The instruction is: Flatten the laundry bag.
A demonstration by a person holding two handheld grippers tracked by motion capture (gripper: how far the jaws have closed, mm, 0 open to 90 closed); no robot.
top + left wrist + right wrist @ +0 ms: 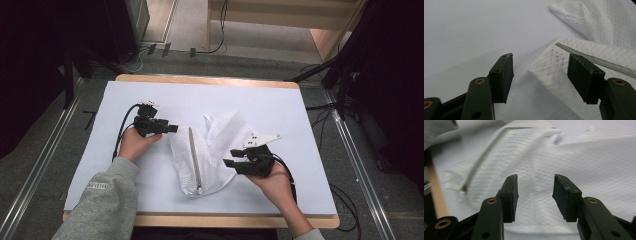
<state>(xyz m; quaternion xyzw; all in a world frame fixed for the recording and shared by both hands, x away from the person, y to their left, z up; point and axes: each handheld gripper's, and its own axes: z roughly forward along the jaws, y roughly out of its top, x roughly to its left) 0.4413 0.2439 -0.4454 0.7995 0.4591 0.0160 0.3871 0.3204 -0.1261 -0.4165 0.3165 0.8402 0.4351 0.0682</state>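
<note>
A white mesh garment (210, 150) with a grey zipper (194, 155) lies crumpled in the middle of the white table. My left gripper (172, 128) sits just left of its upper left edge, jaws open and empty; in the left gripper view the garment's corner (554, 70) lies between and beyond the jaws. My right gripper (231, 158) hovers at the garment's right side, open, with nothing between its pads. The right gripper view looks over the mesh fabric (574, 165) and the zipper (484, 157).
The white sheet (150, 95) covers a wooden table whose front edge (210, 220) is near the person. A grey sleeve (100, 200) enters at bottom left. Cables and dark stands lie on the floor around the table.
</note>
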